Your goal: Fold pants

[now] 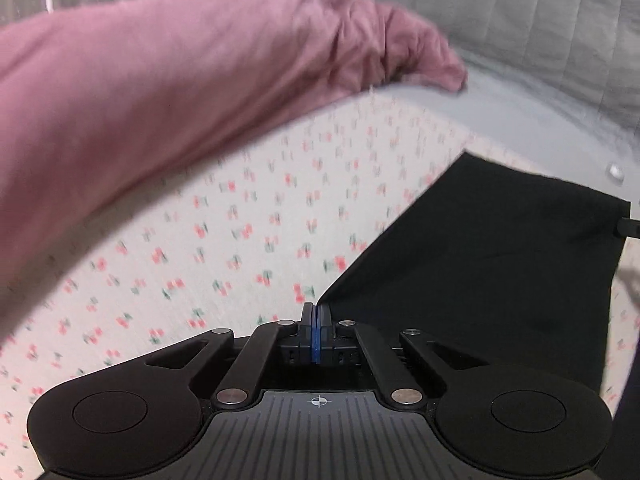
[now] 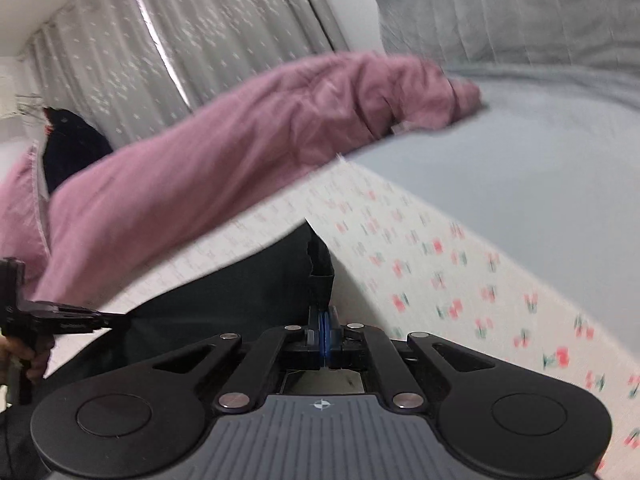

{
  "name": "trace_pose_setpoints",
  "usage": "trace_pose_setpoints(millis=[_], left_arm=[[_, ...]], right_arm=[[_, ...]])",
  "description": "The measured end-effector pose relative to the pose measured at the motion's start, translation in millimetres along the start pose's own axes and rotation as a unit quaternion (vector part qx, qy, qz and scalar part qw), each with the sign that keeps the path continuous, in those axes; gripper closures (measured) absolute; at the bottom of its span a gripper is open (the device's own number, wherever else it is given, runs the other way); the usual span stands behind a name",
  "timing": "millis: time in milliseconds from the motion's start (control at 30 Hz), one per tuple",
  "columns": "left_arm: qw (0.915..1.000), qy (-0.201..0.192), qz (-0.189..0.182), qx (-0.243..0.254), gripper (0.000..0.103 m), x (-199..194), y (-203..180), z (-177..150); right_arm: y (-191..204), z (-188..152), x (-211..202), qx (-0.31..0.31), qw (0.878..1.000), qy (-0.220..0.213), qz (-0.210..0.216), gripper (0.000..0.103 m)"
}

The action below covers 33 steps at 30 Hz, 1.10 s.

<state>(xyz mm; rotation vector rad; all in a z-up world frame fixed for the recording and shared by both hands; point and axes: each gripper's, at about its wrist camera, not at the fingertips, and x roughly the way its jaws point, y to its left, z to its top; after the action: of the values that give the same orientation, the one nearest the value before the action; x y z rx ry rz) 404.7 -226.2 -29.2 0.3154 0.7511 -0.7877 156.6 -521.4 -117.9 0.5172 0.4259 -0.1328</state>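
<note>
The black pants [image 1: 492, 264] hang stretched in the air above the bed. My left gripper [image 1: 316, 312] is shut on one corner of the cloth at its lower left. My right gripper [image 2: 325, 312] is shut on another corner of the same pants [image 2: 224, 296], whose edge rises just past its fingertips. In the right wrist view the left gripper [image 2: 116, 318] shows at the far left, pinching the cloth, held by a hand. In the left wrist view the right gripper's tip [image 1: 628, 227] shows at the far right edge of the pants.
A floral sheet [image 1: 248, 220] with red flowers covers the bed below. A long pink pillow [image 1: 168, 92] lies across it behind the pants. A grey quilted cover [image 2: 520, 28] and curtains [image 2: 180, 36] stand behind. A dark garment [image 2: 72, 144] sits at the left.
</note>
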Motion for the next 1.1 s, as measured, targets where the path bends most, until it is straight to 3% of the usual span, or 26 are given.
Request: trace_pose_setpoints(millis=[167, 267, 367, 433, 500, 567, 667, 733, 800, 1000, 1100], left_arm=[[0.9982, -0.053, 0.022, -0.019, 0.103, -24, 14, 12], [0.9979, -0.054, 0.027, -0.024, 0.103, -14, 16, 16], [0.9976, -0.026, 0.061, -0.022, 0.093, 20, 12, 6], [0.9923, -0.009, 0.124, -0.006, 0.093, 41, 6, -2], [0.9882, -0.004, 0.153, -0.001, 0.093, 51, 3, -5], [0.991, -0.014, 0.132, -0.015, 0.09, 47, 4, -8], [0.9935, -0.032, 0.108, -0.017, 0.08, 32, -1, -9], [0.9941, -0.049, 0.096, -0.017, 0.064, 18, -6, -10], [0.9945, -0.063, 0.082, -0.017, 0.058, 4, -11, -12], [0.9979, -0.06, 0.022, -0.01, 0.049, -12, -38, -28], [0.9993, -0.037, 0.002, 0.001, 0.049, -11, -54, -46]], right_arm=[[11, 29, -20, -0.007, 0.999, -0.025, 0.023, 0.102], [8, 36, -7, 0.0, 1.0, -0.004, 0.009, 0.102], [4, 25, 32, -0.02, 0.998, 0.042, -0.051, 0.102], [-1, 13, 55, -0.029, 0.992, 0.067, -0.105, 0.094], [-12, 3, 67, -0.02, 0.988, 0.077, -0.131, 0.086], [-21, -2, 62, -0.003, 0.991, 0.065, -0.118, 0.082], [-22, 0, 53, 0.0, 0.992, 0.056, -0.113, 0.062], [-13, 4, 45, -0.012, 0.993, 0.04, -0.11, 0.061], [-4, 8, 43, -0.02, 0.995, 0.037, -0.094, 0.058], [63, 4, 64, -0.076, 0.995, 0.071, 0.002, 0.041], [107, -16, 97, -0.133, 0.982, 0.127, 0.038, 0.05]])
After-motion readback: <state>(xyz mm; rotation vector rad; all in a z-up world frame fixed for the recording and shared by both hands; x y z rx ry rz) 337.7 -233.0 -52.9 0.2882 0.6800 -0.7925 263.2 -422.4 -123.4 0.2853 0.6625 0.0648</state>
